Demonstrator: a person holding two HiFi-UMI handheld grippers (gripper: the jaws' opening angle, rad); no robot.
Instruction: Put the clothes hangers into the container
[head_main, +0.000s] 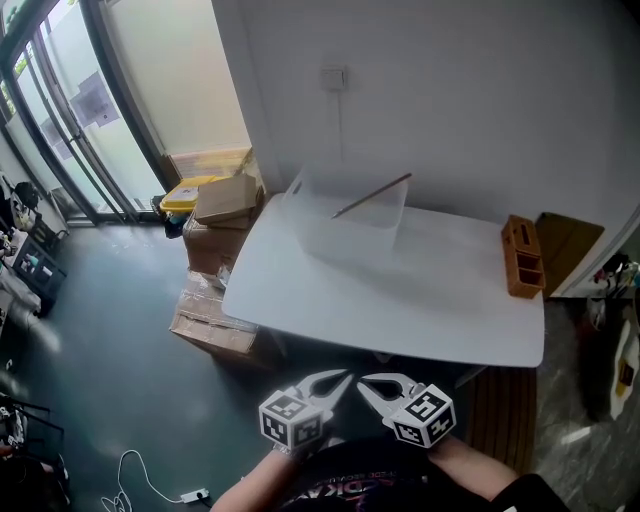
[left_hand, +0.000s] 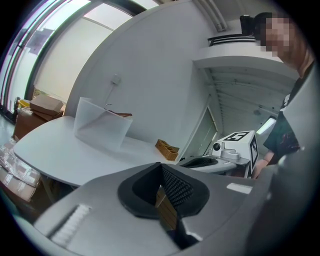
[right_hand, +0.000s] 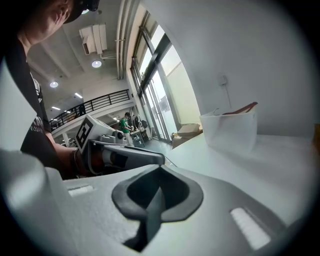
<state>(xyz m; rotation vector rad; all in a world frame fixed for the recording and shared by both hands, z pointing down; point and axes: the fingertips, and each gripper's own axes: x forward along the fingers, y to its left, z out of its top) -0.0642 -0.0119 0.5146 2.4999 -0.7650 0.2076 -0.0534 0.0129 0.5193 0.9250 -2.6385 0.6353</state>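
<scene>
Left gripper (head_main: 344, 378) and right gripper (head_main: 366, 383) shut, empty; well ahead of their tips, a careless bump could tip the hanger (head_main: 372, 195) from the container (head_main: 345, 228).

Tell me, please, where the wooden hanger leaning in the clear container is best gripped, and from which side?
Grip the wooden hanger at its raised end, which pokes over the right rim of the clear container in the head view, coming from above and the right. The lower part slants down inside the walls, where jaws would likely foul.
</scene>
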